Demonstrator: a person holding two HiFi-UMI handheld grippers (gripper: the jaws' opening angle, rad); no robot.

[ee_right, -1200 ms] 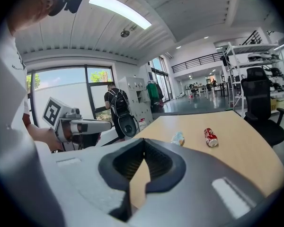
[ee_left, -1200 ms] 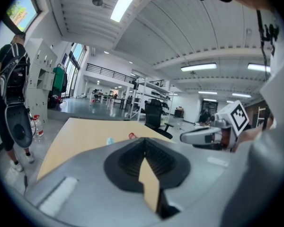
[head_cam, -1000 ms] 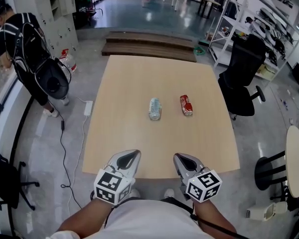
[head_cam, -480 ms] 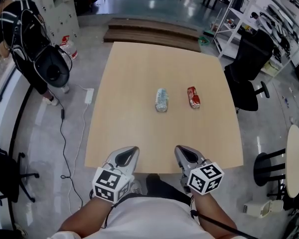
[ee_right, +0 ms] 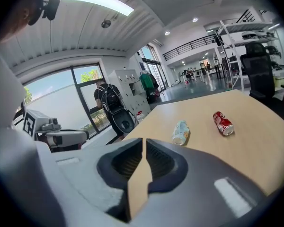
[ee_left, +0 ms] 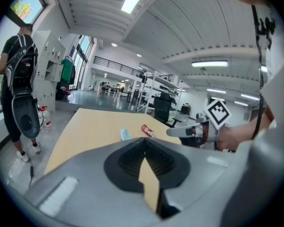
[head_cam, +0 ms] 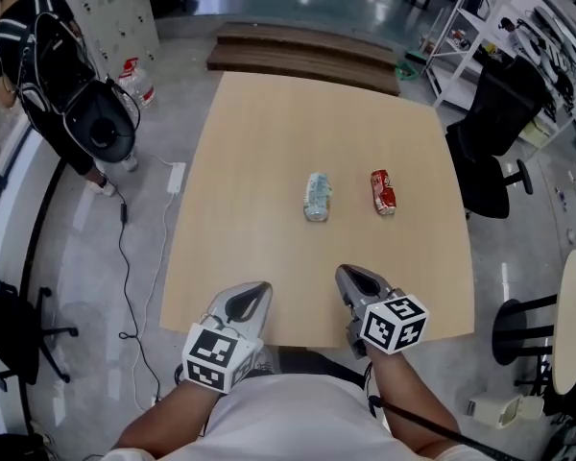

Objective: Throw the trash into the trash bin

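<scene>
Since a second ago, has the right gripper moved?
Yes. The right gripper has advanced past the near edge of the table, toward the red can; its jaws are shut and empty.

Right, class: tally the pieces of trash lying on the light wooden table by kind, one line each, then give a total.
Crushed pale plastic bottle: 1
Crushed red metal drink can: 1
Total: 2

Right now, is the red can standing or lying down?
Tipped: the red can lies on its side, length flat on the table.
</scene>
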